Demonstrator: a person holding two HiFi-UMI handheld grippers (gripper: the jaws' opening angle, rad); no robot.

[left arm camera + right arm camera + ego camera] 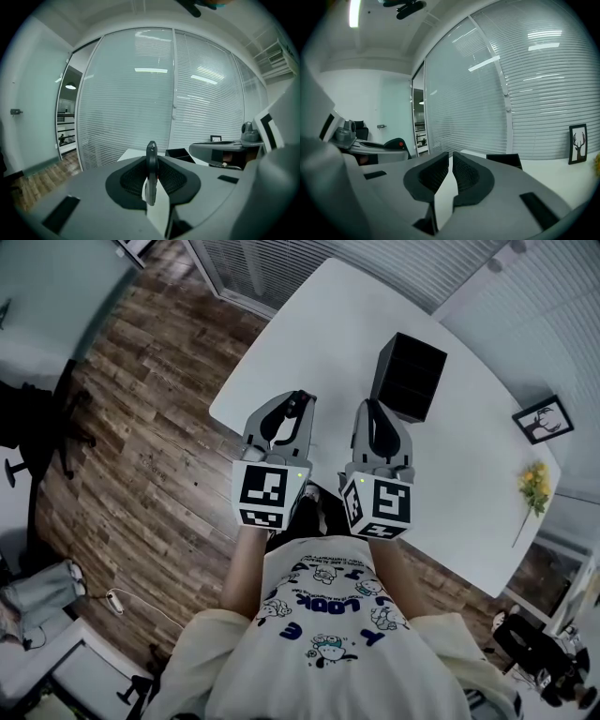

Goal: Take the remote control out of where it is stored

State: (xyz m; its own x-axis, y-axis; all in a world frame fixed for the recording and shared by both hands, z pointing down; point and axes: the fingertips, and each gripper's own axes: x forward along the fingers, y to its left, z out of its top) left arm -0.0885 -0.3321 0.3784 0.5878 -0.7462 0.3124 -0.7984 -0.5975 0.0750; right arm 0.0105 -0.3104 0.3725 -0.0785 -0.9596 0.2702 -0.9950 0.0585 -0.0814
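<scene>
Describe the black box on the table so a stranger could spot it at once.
Find the big white table. Just beyond the right tongs stands the black box, upright and alone. It is the only dark, blocky thing there; the framed deer picture and yellow flowers sit far off at the right edge.

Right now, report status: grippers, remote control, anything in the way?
Left gripper shut on remote control, out of the black storage box. Right gripper shut, empty. Nothing in the way.
</scene>
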